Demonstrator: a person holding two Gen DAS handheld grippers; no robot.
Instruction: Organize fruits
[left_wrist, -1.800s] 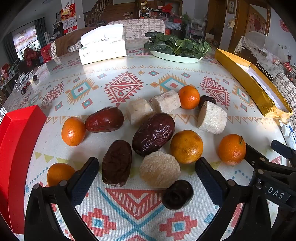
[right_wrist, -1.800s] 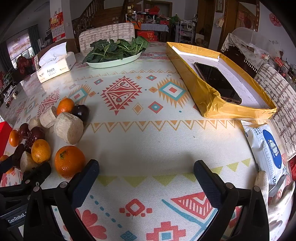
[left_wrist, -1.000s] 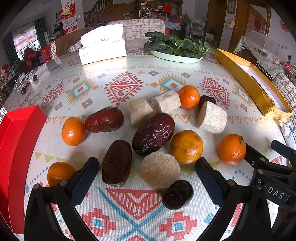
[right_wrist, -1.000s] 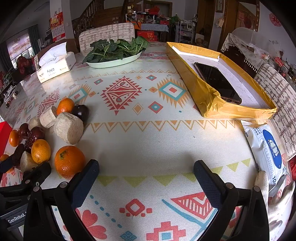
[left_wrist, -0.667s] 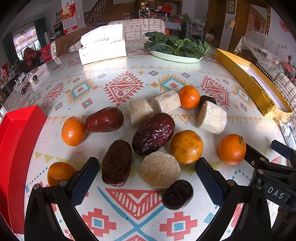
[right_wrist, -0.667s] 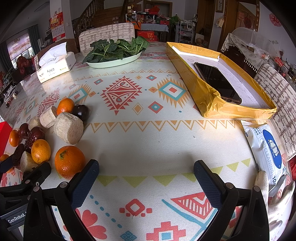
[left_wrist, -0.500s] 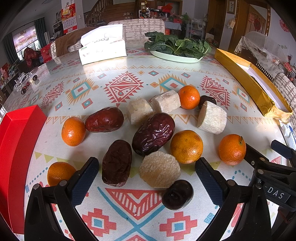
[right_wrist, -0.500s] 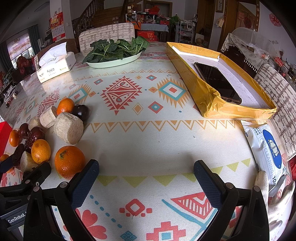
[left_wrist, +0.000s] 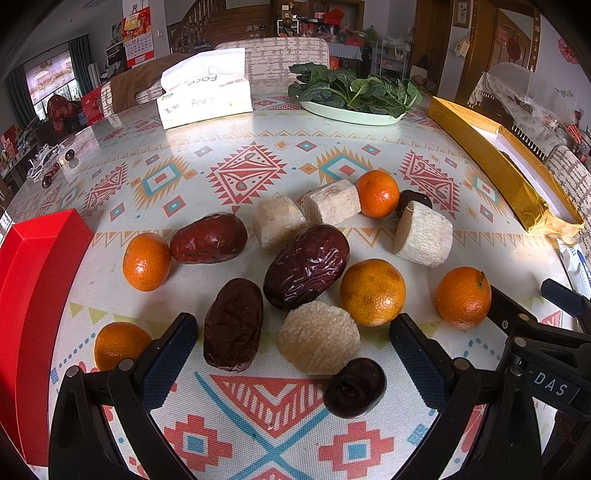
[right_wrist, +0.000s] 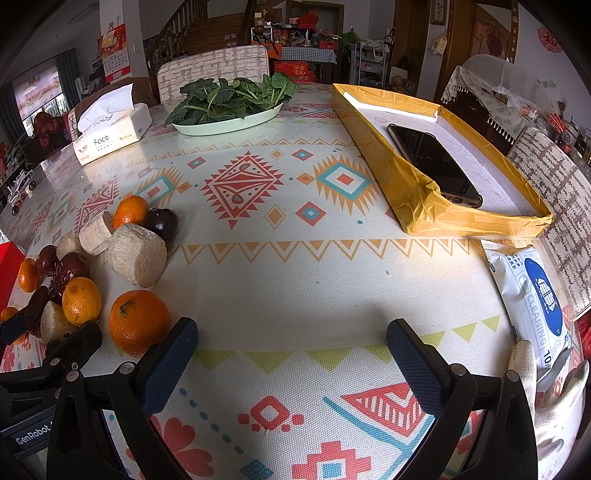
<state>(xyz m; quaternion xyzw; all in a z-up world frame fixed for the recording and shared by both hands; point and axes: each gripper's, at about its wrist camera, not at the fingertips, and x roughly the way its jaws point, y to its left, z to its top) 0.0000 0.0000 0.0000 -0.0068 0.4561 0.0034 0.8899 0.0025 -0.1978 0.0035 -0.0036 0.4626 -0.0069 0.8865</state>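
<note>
Mixed fruit lies scattered on the patterned tablecloth in the left wrist view: several oranges such as the middle orange (left_wrist: 372, 297), large red dates like the big dark date (left_wrist: 306, 267), pale sugarcane chunks such as the right-hand chunk (left_wrist: 423, 233), and a small dark round fruit (left_wrist: 354, 387). My left gripper (left_wrist: 291, 354) stands open just in front of them, with a pale chunk (left_wrist: 318, 342) and a brown date (left_wrist: 233, 328) between its fingers, untouched. My right gripper (right_wrist: 291, 354) is open over bare cloth, the nearest orange (right_wrist: 139, 326) to its left.
A red box (left_wrist: 35, 314) lies along the left edge. A yellow-taped tray (right_wrist: 413, 184) holding a phone (right_wrist: 434, 164) lies at the right. A plate of greens (right_wrist: 229, 122) and a tissue box (right_wrist: 110, 129) stand at the back. A wipes pack (right_wrist: 535, 302) rests at the right edge.
</note>
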